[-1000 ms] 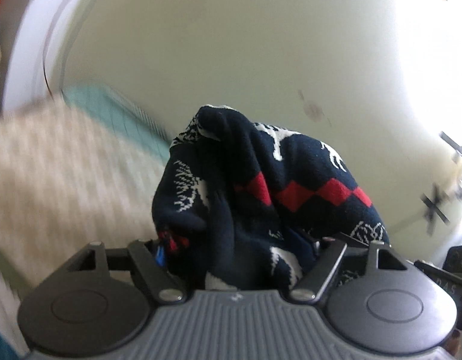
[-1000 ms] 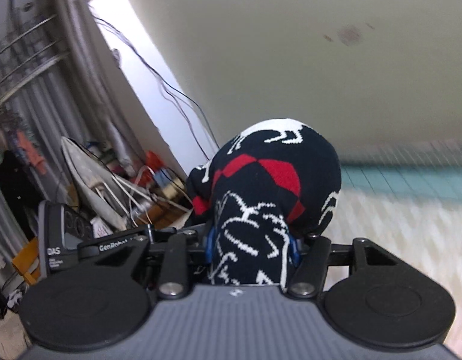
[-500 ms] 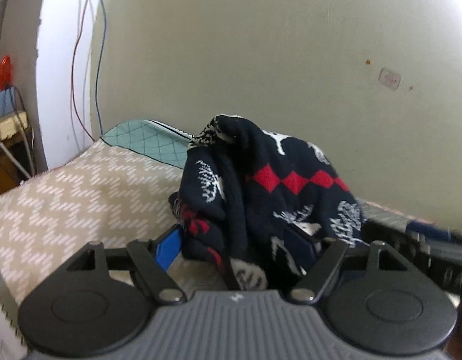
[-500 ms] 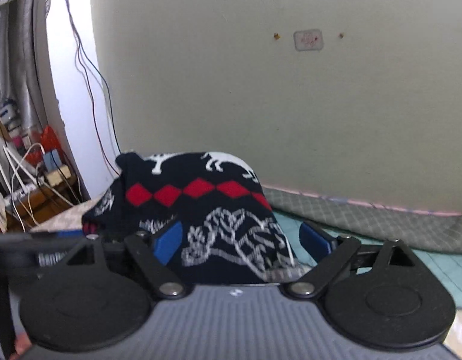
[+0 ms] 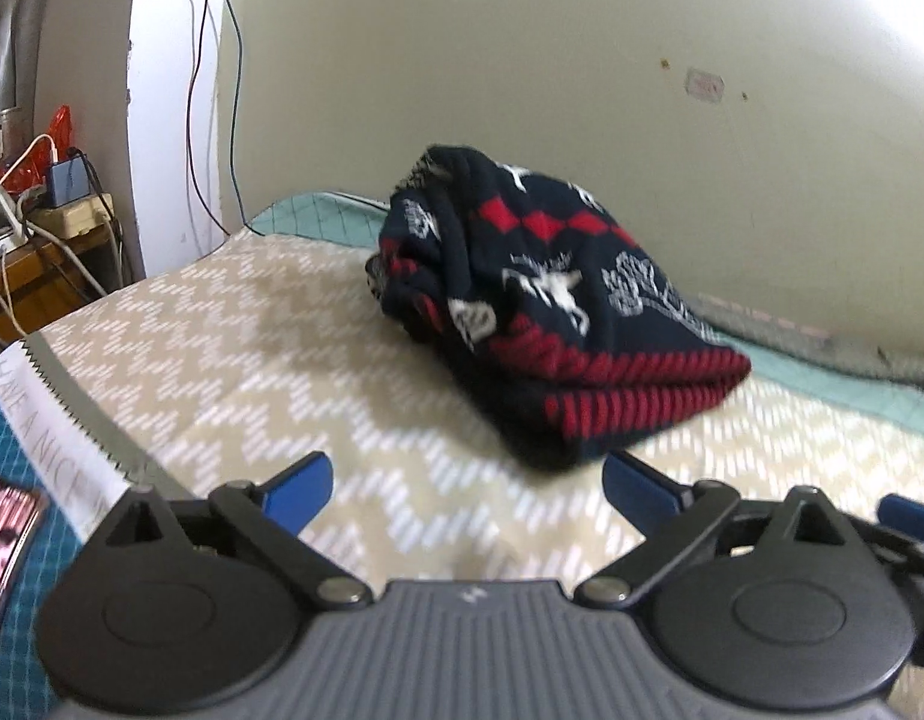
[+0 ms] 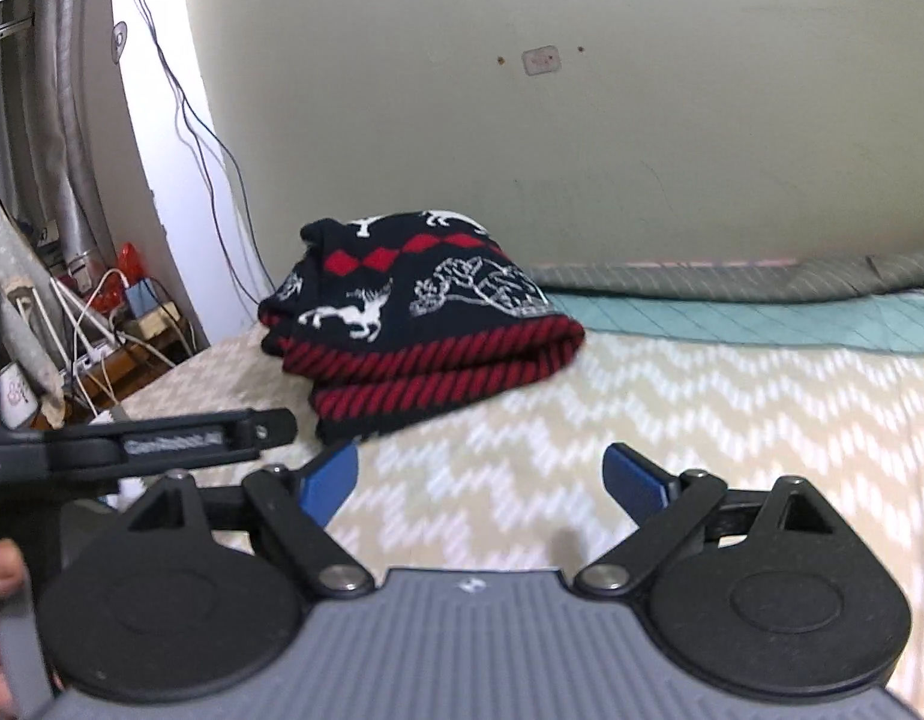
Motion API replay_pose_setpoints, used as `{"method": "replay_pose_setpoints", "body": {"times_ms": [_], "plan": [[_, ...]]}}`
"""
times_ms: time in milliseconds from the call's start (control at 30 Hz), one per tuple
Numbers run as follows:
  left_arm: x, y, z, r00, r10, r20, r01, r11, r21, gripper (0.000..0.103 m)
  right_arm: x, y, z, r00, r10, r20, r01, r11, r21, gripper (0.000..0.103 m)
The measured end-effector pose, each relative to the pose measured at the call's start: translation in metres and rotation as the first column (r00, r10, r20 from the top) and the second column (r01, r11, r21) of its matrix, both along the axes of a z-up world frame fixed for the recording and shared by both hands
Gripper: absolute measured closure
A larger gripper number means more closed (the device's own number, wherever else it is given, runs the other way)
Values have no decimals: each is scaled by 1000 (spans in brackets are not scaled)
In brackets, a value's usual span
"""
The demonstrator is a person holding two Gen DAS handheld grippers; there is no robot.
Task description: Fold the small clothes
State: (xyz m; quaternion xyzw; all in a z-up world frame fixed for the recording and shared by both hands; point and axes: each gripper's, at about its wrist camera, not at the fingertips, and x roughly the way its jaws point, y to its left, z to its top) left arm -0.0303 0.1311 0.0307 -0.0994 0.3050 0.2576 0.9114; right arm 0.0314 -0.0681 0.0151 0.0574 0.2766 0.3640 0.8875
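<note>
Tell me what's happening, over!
Left gripper and right gripper just opened, empty. Navy-and-red knitted sweater folded on beige zigzag cloth. Nothing blocking.

Knitted sweater [image 5: 540, 300] on woven, zigzag-patterned cloth [image 5: 252, 372].

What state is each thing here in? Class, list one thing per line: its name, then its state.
Knitted garment: folded into a bundle, lying on the bed, held by nothing.
Left tongs: open and empty, having just been opening, short of the garment.
Right tongs: open and empty, having just been opening, short of the garment.
Zigzag bedcover: spread flat under the garment.
</note>
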Motion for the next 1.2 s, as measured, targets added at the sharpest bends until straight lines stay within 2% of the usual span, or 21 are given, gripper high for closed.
{"method": "replay_pose_setpoints", "body": {"times_ms": [133, 233, 367, 533, 800, 933, 1200], "plan": [[-3, -16, -3, 1000, -3, -25, 4, 1000, 26, 0, -13, -20, -5, 1000, -22, -21, 22, 1000, 14, 15], [-7, -31, -6, 999, -33, -16, 34, 998, 53, 0, -15, -38, -7, 998, -49, -50, 53, 996, 72, 15], [-10, -39, -8, 997, -78, -6, 79, 996, 45, 0, -9, -46, -12, 990, -92, -104, 102, 990, 94, 15], [-12, -38, -9, 998, -70, -3, 70, 997, 39, 0, -6, -42, -13, 988, -90, -123, 99, 993, 68, 15], [-16, -47, -7, 998, -67, 6, 66, 991, 115, 0, -10, -33, -12, 990, -92, -104, 91, 996, -18, 15], [-18, -47, -6, 997, -78, 15, 76, 991, 111, 0, -11, -28, -12, 992, -85, -94, 80, 995, -58, 15], [-11, -45, -9, 999, -26, -39, 30, 994, 106, 0, -12, -28, -13, 993, -64, -95, 59, 996, -61, 15]]}}
